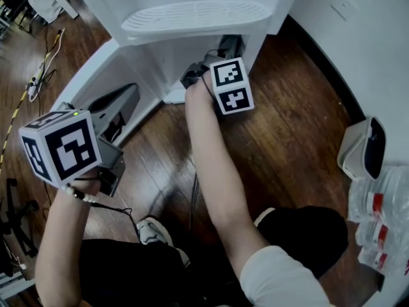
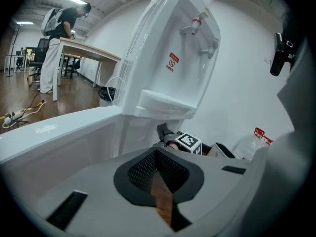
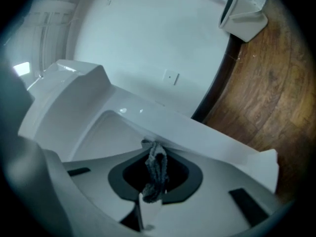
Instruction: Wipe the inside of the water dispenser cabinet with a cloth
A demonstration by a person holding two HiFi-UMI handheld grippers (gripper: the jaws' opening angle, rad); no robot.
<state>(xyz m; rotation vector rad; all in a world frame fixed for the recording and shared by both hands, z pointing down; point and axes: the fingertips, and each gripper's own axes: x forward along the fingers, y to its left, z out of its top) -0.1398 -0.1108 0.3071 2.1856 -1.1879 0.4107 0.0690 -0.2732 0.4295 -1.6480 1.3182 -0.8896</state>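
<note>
The white water dispenser (image 1: 192, 18) stands at the top of the head view with its lower cabinet door (image 1: 96, 72) swung open to the left. My right gripper (image 1: 197, 75) reaches into the cabinet opening (image 1: 172, 59). It is shut on a grey cloth (image 3: 156, 168), whose top end lies against a white cabinet edge (image 3: 197, 132). My left gripper (image 1: 128, 96) hangs lower left beside the open door, shut, with nothing in it. In the left gripper view only a thin strip of floor shows between its jaws (image 2: 159, 179). The dispenser (image 2: 182, 58) and the right gripper's marker cube (image 2: 190, 142) show there too.
A white box-shaped appliance (image 1: 363, 147) and a pack of water bottles (image 1: 383, 216) sit on the wooden floor at the right, by the wall. Cables (image 1: 38, 75) run along the floor at the left. A person (image 2: 57, 48) stands at a desk far off.
</note>
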